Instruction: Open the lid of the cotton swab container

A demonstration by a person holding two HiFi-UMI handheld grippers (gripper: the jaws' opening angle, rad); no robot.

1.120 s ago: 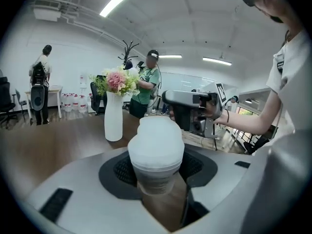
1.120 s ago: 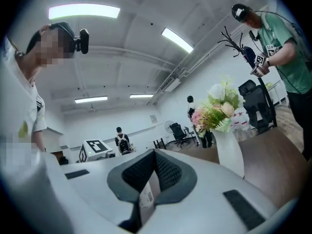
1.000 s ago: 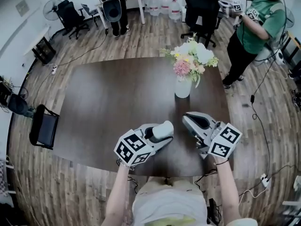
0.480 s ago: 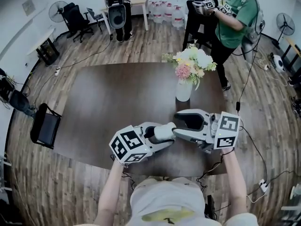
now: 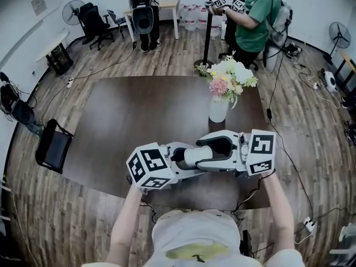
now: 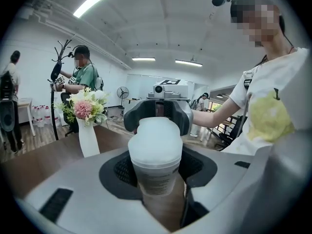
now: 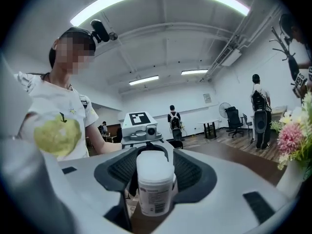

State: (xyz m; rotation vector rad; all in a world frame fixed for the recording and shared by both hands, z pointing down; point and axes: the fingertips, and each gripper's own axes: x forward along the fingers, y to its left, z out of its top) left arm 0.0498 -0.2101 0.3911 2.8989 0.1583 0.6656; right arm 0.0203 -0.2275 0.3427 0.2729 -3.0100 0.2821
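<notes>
The cotton swab container (image 5: 193, 156), a small jar with a printed label and a white translucent lid (image 6: 155, 140), hangs over the near edge of the dark table (image 5: 128, 115). My left gripper (image 5: 183, 161) is shut on its labelled lower body (image 6: 155, 179). My right gripper (image 5: 201, 153) comes in from the right, facing the left one. Its jaws have just been opening and now stand wide on either side of the container (image 7: 156, 182), with a gap at each pad. In the left gripper view the right gripper (image 6: 156, 113) frames the lid from behind.
A white vase of flowers (image 5: 218, 107) stands on the table just beyond the grippers. A person in green (image 5: 253, 15) stands at the far side next to a pole stand (image 5: 207, 32). A black chair (image 5: 53, 149) sits off the table's left edge.
The right gripper swung left from beside the container, opened, and now straddles its end. The left gripper rose a little with the container. The person in green walked left.
</notes>
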